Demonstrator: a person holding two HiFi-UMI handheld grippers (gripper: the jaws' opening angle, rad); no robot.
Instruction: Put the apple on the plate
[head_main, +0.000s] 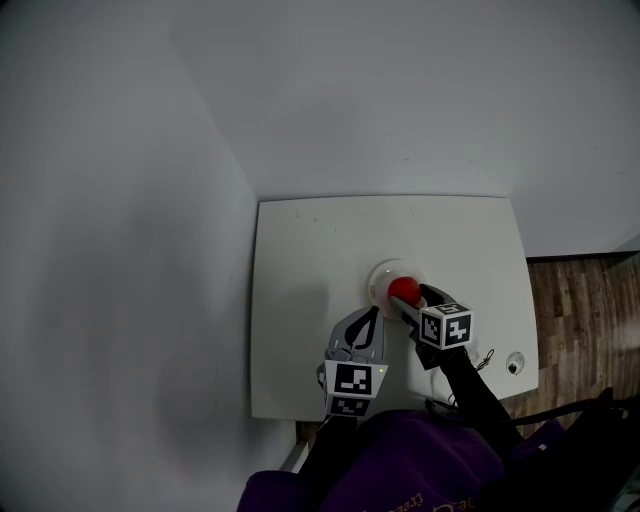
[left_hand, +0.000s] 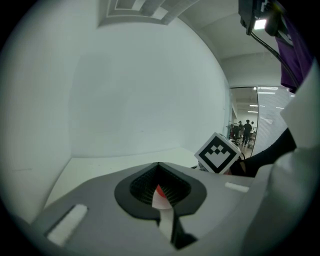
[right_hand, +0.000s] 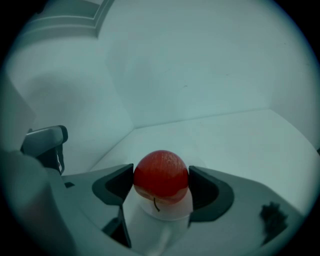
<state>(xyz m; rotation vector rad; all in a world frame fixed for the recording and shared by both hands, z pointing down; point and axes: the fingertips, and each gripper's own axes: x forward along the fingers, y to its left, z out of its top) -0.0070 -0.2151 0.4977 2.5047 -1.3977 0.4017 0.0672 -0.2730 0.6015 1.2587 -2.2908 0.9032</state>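
The red apple (right_hand: 161, 175) is grasped between the right tongs (right_hand: 162, 183) right over the white plate (right_hand: 167, 214), near the middle of the counter (head_main: 300, 260), while the left tongs (left_hand: 159, 189), pressed together and empty, are beside it, closer to the counter's front edge.

Your head view looks steeply down from well above the table (head_main: 290, 300), taking in the left gripper (head_main: 372, 316) and the right gripper (head_main: 404, 293). Each gripper view rides low behind its own jaws and faces the wall (left_hand: 140, 90). The right one has the apple (right_hand: 161, 173) close ahead. The left one shares the right gripper's marker cube (left_hand: 216, 152) with your head view.
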